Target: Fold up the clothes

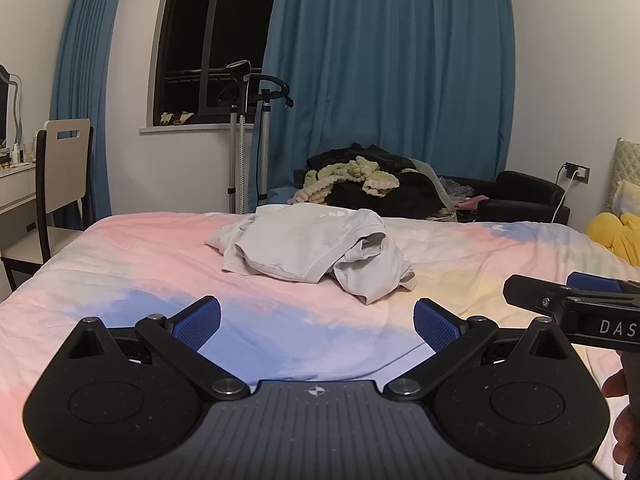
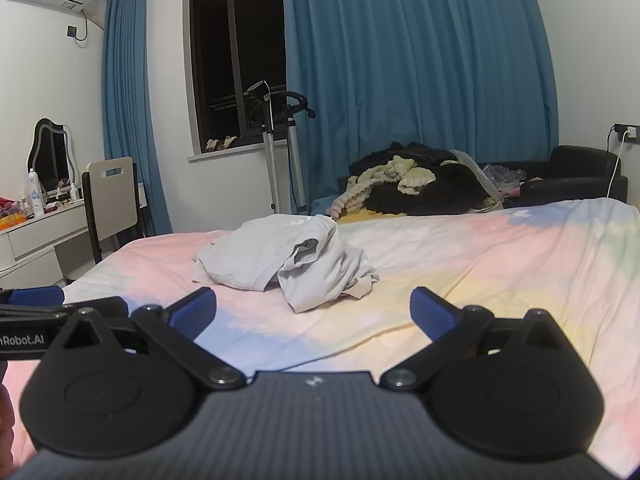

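A crumpled pale grey garment (image 1: 316,250) (image 2: 288,260) lies bunched in the middle of the bed (image 1: 140,264) (image 2: 500,264), which has a pastel pink, blue and yellow cover. My left gripper (image 1: 316,326) hovers above the near part of the bed, open and empty, well short of the garment. My right gripper (image 2: 314,312) is also open and empty, at a similar distance from the cloth. The right gripper's side shows at the right edge of the left wrist view, and the left gripper's side at the left edge of the right wrist view.
Behind the bed a dark sofa (image 1: 520,196) carries a heap of black and pale green clothes (image 1: 360,180). A garment steamer stand (image 1: 248,140) is by the window. A chair (image 1: 60,176) and dressing table (image 2: 36,236) stand at the left. A yellow plush (image 1: 616,236) sits at the right.
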{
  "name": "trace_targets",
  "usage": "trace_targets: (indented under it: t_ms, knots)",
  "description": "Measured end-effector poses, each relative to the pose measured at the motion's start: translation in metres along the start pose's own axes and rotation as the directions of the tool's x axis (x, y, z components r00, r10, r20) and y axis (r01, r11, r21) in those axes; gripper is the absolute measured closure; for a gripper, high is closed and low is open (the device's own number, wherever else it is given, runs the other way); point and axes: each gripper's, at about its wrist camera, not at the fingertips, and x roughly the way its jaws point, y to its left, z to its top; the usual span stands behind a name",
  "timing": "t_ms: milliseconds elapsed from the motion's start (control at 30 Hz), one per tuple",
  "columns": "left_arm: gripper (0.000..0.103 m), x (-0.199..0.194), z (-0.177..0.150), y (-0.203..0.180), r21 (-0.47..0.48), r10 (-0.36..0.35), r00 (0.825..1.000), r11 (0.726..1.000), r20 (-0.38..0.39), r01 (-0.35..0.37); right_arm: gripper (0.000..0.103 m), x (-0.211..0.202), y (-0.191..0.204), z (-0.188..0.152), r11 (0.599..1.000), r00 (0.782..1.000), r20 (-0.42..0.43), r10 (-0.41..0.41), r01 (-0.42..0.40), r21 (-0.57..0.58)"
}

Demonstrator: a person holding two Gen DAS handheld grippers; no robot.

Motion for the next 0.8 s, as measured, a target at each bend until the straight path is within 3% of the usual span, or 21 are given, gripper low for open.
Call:
trace_targets:
  t_ms: [467,800]
  knots:
    - [0.000,0.003,-0.003,0.017,-0.014,0.028,1.000,1.000,0.008,-0.028,0.000,0.000,0.002,0.004,1.000,1.000,-0.002,-0.010,0.010,-0.008]
    - [0.000,0.010,-0.014,-0.004,-0.016,0.046,0.999,0.999,-0.006,-0.046,0.000,0.007,-0.007,0.003,1.000,1.000,-0.014,-0.017,0.017,0.005]
